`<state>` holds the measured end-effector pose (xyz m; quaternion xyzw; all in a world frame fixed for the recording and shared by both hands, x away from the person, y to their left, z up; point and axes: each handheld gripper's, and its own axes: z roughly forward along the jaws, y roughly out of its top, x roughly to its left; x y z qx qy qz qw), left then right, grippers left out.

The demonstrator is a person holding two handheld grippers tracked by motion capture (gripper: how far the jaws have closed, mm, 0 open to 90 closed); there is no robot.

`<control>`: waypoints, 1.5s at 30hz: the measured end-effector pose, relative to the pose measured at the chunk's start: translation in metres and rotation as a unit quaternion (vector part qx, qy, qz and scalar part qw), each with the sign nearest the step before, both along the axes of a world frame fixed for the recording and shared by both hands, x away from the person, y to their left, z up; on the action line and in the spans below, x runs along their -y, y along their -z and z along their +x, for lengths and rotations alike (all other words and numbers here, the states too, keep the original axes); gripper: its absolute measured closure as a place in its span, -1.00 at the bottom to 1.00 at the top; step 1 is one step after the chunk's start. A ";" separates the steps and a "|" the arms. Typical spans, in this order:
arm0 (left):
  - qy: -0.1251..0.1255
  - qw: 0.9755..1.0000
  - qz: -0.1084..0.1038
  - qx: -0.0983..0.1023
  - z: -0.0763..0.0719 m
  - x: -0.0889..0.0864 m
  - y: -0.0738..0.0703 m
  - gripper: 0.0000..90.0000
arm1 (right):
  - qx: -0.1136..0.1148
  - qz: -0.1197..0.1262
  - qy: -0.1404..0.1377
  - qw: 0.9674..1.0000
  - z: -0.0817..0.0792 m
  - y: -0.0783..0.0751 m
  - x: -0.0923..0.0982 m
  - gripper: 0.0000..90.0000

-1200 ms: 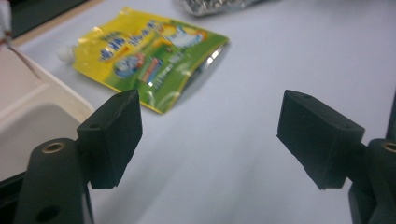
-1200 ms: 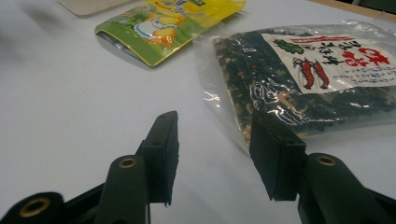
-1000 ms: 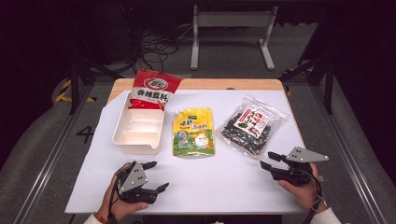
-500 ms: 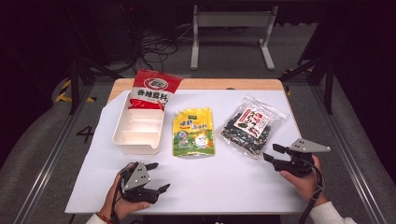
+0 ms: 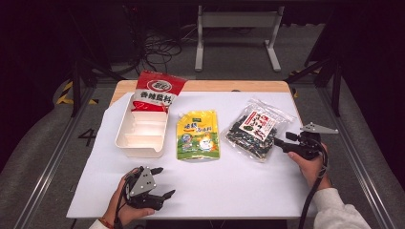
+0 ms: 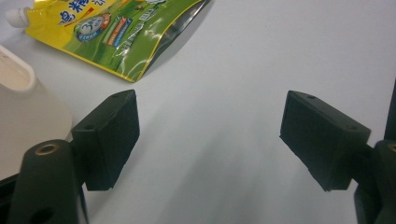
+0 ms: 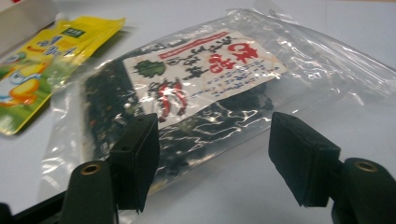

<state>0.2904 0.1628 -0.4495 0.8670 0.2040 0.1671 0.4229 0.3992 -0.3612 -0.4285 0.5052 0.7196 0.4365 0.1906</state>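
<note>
Near the table's front edge, the left gripper (image 5: 160, 182) rests low in its hand, jaws released over bare white tabletop (image 5: 248, 186). On the right, the right gripper (image 5: 279, 141) lies nearly level, aimed left at the clear plastic bag of dark seaweed with a red-and-white label (image 5: 257, 128); its jaws have just been opening and straddle the bag's near edge unclamped. Best to slide lower and pinch the film cleanly. Farther left lie a yellow-green spouted pouch (image 5: 197, 135) and a white divided tray (image 5: 143, 133).
</note>
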 end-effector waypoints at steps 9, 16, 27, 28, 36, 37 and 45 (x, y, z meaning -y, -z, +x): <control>0.000 1.000 0.004 0.002 -0.001 0.001 0.000 -0.55 | -0.065 0.027 0.035 0.997 0.025 0.018 0.005 -0.38; 0.009 1.000 0.006 0.000 0.000 0.004 0.001 -0.55 | -0.085 0.053 0.039 0.994 0.035 0.022 0.002 -0.53; 0.016 1.000 0.010 -0.002 -0.001 0.007 0.001 -0.54 | -0.122 0.090 -0.041 0.988 0.037 0.024 -0.023 0.21; 0.017 1.000 0.009 -0.003 -0.001 0.008 0.001 -0.54 | -0.122 0.092 -0.050 0.987 0.037 0.024 -0.024 0.30; 0.020 1.000 -0.003 -0.010 0.001 0.012 0.000 -0.54 | -0.110 0.082 -0.064 0.988 0.032 0.021 -0.025 0.70; 0.021 1.000 -0.007 -0.010 0.002 0.013 0.000 -0.54 | -0.105 0.078 -0.068 0.989 0.031 0.020 -0.025 0.74; 0.039 0.997 -0.049 -0.040 0.022 0.038 -0.010 -0.56 | -0.068 0.054 -0.100 0.991 0.019 0.015 -0.025 0.87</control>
